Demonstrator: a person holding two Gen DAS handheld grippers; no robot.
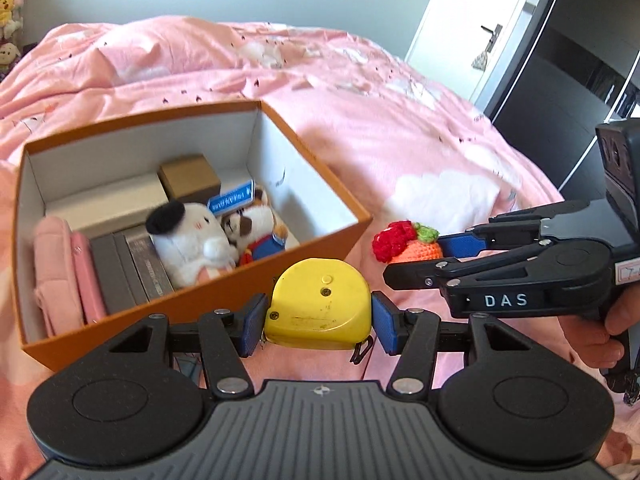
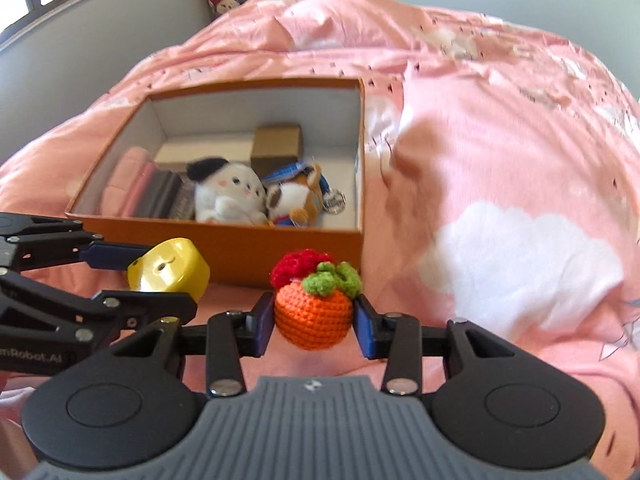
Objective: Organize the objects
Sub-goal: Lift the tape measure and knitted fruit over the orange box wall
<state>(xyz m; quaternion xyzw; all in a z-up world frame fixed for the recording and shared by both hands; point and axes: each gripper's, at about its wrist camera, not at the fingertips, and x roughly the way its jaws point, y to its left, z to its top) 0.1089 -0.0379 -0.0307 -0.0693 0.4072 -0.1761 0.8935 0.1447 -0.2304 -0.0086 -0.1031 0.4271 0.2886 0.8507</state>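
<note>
On the bed [image 1: 400, 128] sits an open box [image 1: 256, 296], at about 10 o'clock in the left wrist view. Inside it, two plush toys [image 1: 188, 240] lie side by side toward 4 o'clock, books [image 1: 132, 268] stand on edge at 8 o'clock, and a small carton [image 1: 190, 178] sits at 12 o'clock against the back wall. Just before the box's near wall is a tape measure [image 1: 320, 308] between the left gripper [image 1: 318, 326] pads. A crochet fruit [image 2: 316, 312] lies at 3 o'clock of the tape measure, between the right gripper [image 2: 316, 326] pads, near the box's front corner.
</note>
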